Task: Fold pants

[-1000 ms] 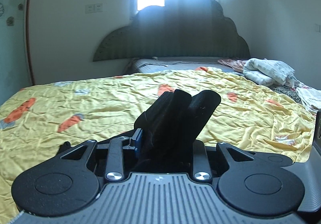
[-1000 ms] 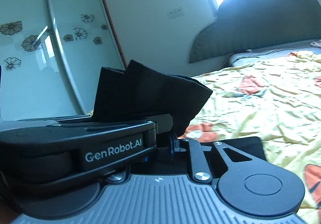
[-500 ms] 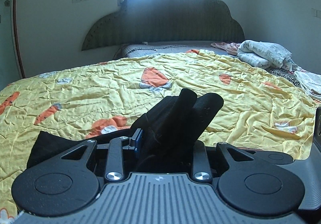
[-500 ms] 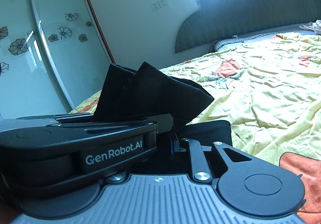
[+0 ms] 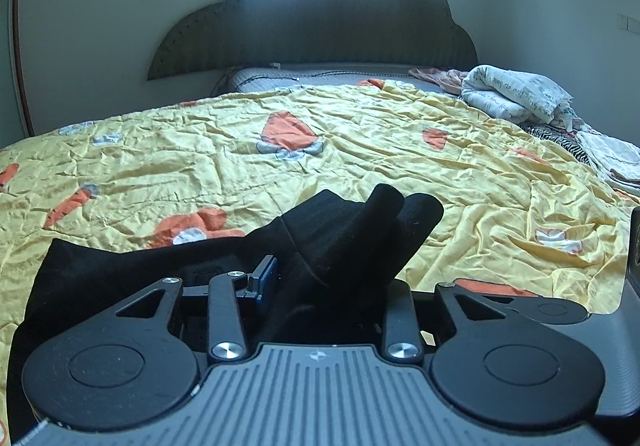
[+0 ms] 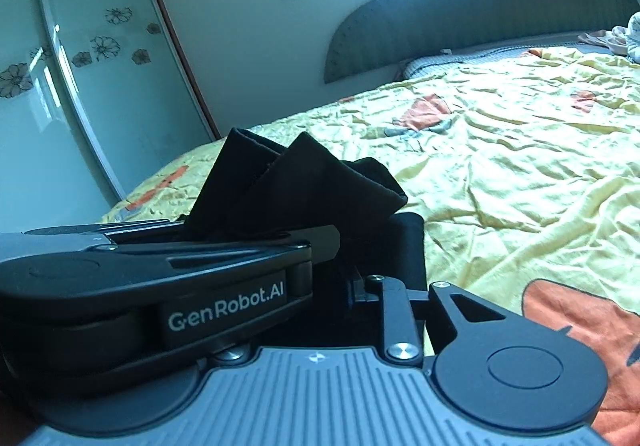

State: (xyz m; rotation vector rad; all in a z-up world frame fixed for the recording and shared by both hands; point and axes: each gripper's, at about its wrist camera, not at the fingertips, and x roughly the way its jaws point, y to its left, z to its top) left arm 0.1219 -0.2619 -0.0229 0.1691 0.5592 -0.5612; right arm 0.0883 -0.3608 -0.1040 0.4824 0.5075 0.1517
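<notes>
Lowered onto the bed, black pants (image 5: 344, 242) lie bunched.

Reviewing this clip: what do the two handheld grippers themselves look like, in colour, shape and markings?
Both are matte black over a grey ribbed base plate. The left gripper shows two round black discs, slim linkage arms with silver screws, and a small blue block. The right gripper has the same disc and linkage. White "GenRobot.AI" lettering marks the left gripper's side. No cables or sleeves visible.

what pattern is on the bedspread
The bedspread is yellow with orange carrot-like shapes and small white patches; the left wrist view shows it best.
</notes>
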